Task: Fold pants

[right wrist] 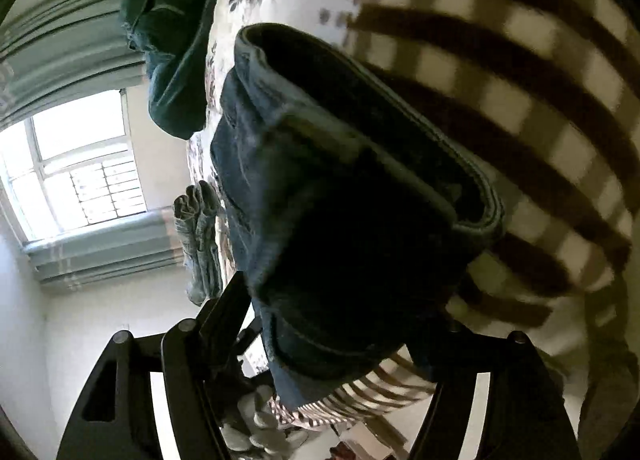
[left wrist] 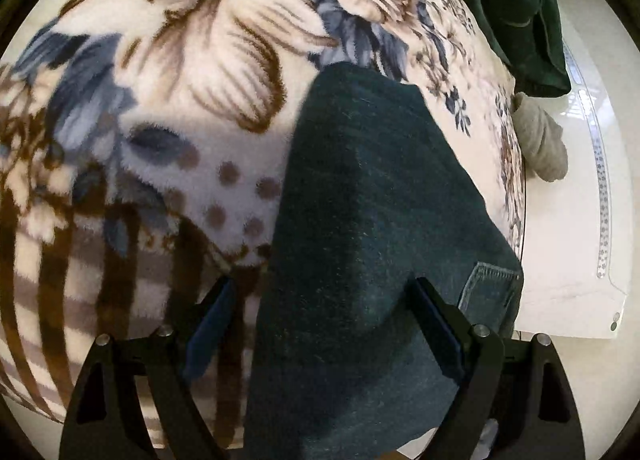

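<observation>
No readable text, labels, brands, numbers, signs anywhere

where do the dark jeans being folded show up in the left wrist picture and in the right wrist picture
Left wrist: the dark jeans fill the lower centre, between the left gripper fingers.
Right wrist: they fill the centre, folded thick, above the right gripper.
Shared landmark: the green garment at the blanket's far edge.

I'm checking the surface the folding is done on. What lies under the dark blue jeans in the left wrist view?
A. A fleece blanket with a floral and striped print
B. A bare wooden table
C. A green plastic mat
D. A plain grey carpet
A: the dark blue jeans rest on a fuzzy cream blanket printed with brown and blue flowers and brown stripes.
</observation>
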